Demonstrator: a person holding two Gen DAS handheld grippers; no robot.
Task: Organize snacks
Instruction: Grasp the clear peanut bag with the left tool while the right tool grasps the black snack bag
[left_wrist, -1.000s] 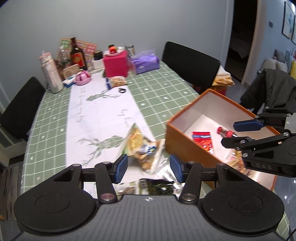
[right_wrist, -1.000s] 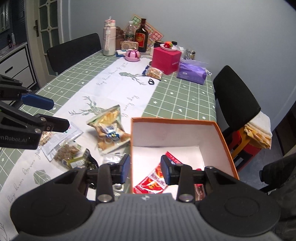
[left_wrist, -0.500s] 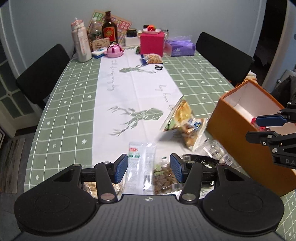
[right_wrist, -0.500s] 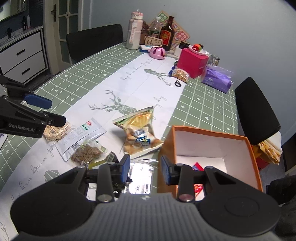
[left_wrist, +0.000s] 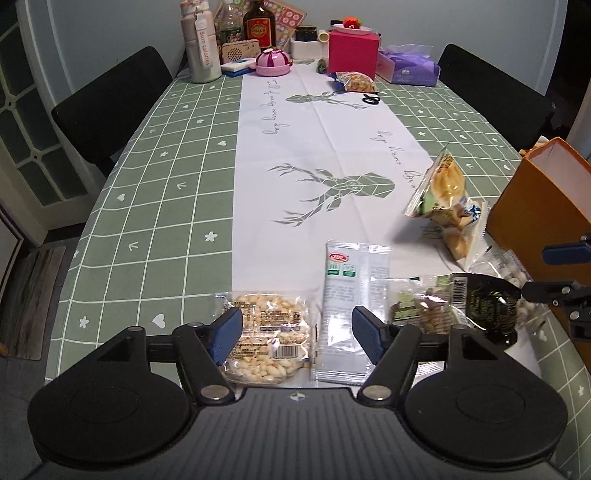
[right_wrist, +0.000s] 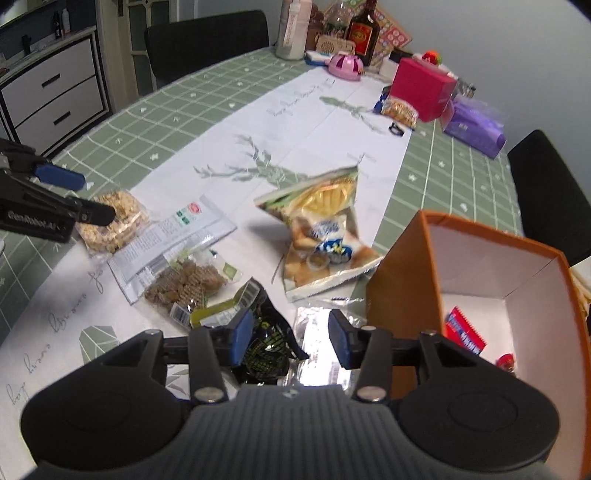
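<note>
Several snack packets lie on the table's near end. My left gripper (left_wrist: 297, 334) is open and empty, low over a clear peanut packet (left_wrist: 266, 332) and a white sachet (left_wrist: 349, 306). My right gripper (right_wrist: 291, 339) is open and empty above a black-green packet (right_wrist: 264, 347) and a silver packet (right_wrist: 317, 354), beside the orange box (right_wrist: 402, 280). The box holds a red packet (right_wrist: 463, 334). A yellow chip bag (right_wrist: 321, 229) and a brown snack packet (right_wrist: 184, 284) lie between. The left gripper shows in the right wrist view (right_wrist: 79, 199).
The far end of the table holds a pink box (left_wrist: 352, 51), bottles (left_wrist: 258, 26), a purple tissue pack (left_wrist: 408, 66), a pink dish (left_wrist: 273, 62) and a small snack bag (left_wrist: 356, 82). Black chairs (left_wrist: 110, 107) stand on both sides. White drawers (right_wrist: 55, 99) stand at left.
Both grippers swung left, away from the box and over the loose packets. The left gripper dropped toward the peanut packet. Both stayed open.
</note>
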